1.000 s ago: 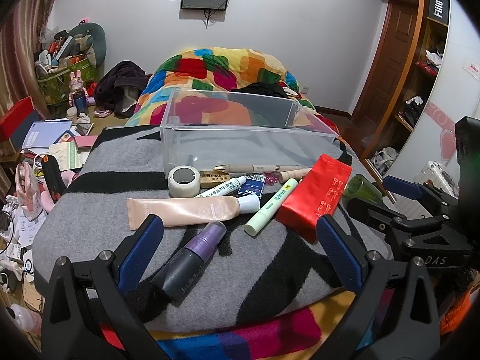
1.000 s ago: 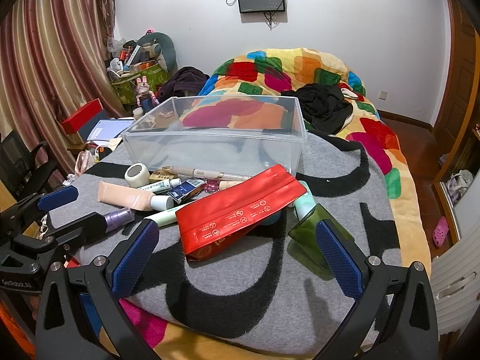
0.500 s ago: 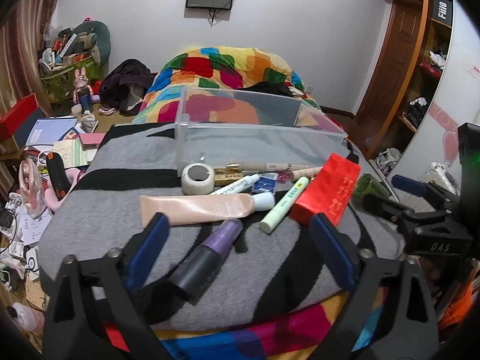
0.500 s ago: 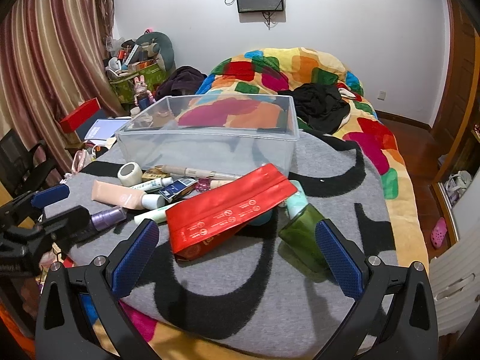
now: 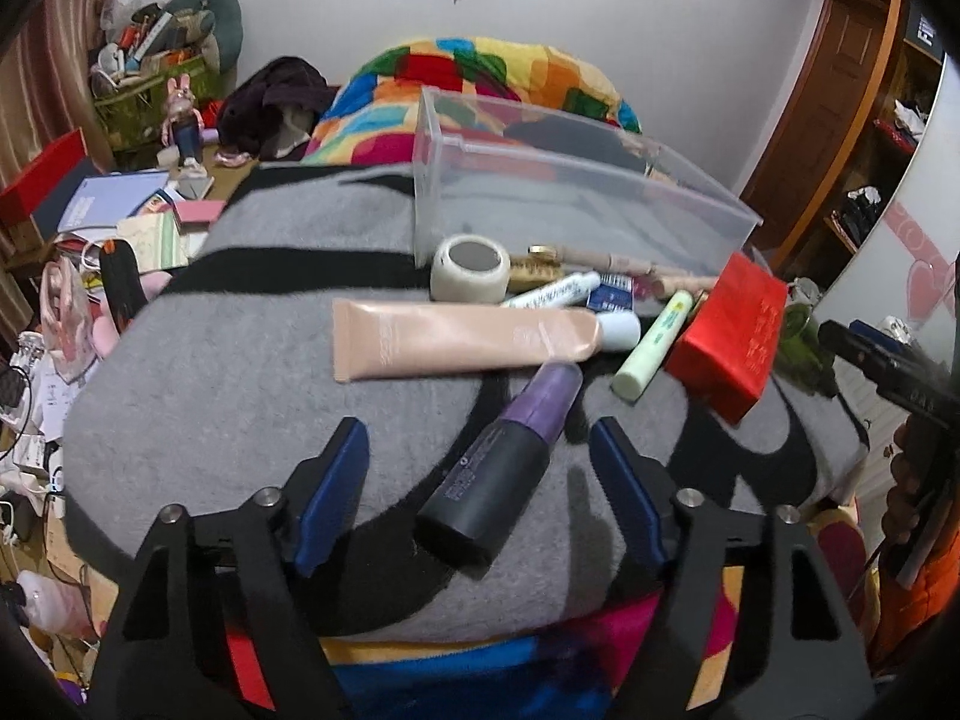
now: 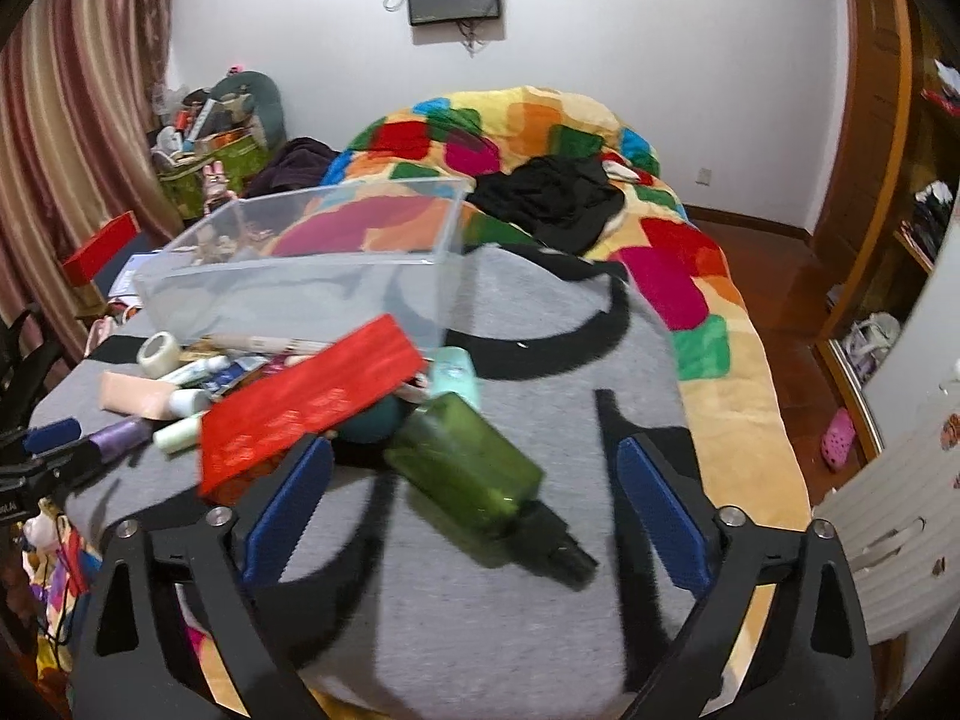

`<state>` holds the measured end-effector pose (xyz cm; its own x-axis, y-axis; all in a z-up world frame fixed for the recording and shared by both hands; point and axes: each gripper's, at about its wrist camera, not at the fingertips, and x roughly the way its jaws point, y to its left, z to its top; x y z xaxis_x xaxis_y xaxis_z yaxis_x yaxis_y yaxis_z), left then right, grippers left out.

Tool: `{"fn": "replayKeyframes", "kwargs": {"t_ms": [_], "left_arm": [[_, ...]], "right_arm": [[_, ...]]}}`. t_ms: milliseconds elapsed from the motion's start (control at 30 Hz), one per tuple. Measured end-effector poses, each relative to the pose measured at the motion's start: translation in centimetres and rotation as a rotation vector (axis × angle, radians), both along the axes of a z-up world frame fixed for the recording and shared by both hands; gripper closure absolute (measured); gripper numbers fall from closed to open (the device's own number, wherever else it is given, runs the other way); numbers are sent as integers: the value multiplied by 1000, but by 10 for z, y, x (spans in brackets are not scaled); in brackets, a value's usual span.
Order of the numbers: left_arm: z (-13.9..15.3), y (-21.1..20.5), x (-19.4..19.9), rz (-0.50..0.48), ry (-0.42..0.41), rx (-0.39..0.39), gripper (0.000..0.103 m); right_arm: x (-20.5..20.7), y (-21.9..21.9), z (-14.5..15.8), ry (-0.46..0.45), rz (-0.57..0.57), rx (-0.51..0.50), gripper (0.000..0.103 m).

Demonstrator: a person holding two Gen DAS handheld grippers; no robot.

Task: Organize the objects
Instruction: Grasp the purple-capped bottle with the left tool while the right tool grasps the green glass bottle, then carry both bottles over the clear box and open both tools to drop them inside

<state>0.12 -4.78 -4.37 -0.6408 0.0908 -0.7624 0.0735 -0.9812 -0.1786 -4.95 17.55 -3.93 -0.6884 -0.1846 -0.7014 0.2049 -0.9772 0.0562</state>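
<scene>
A clear plastic bin (image 5: 576, 192) stands on the grey-and-black blanket (image 5: 228, 384); it also shows in the right wrist view (image 6: 312, 276). In front of it lie a tape roll (image 5: 471, 269), a peach tube (image 5: 462, 339), a pale green stick (image 5: 654, 345), a red packet (image 5: 729, 339) and more small items. My left gripper (image 5: 480, 468) is open, its fingers either side of a black-and-purple bottle (image 5: 501, 462). My right gripper (image 6: 474, 492) is open around a green bottle (image 6: 474, 465), beside the red packet (image 6: 312, 402).
A colourful quilt (image 6: 540, 138) with black clothes (image 6: 552, 198) covers the bed behind the bin. Books, boxes and clutter (image 5: 90, 210) lie on the floor at left. A wooden door and shelves (image 6: 882, 120) stand at right. The blanket's near edge drops off just below both grippers.
Both grippers have moved forward and down. The left now straddles the black-and-purple bottle; the right now straddles the green bottle. The left jaws have narrowed somewhat. The objects have not moved.
</scene>
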Motion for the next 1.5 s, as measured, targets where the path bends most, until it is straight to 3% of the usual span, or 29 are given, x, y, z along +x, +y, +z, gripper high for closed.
{"fn": "replayKeyframes", "kwargs": {"t_ms": [100,200,367,467,633,833,1033,1500], "left_arm": [[-3,4,-1,-3,21,-17,35],[-3,8,-2,-24,30,-16,53],[-2,9,3,-38,38,-2,77],[0,6,7,-27,41,11,78],[10,5,14,-20,65,6,78],[36,2,11,-24,128,7,78],[56,1,-4,-40,181,13,78],[102,-12,-57,-24,283,33,78]], "right_arm": [[-9,5,-8,-29,-4,-4,21],[-15,4,-14,-53,17,-17,27],[-17,-6,-25,-93,60,-6,50],[-15,-7,-28,-98,70,-8,56],[-8,-6,-22,-90,74,-34,58],[-4,-6,2,-37,71,-87,61],[-7,-14,28,20,111,-136,63],[-40,-55,65,127,171,-126,64]]}}
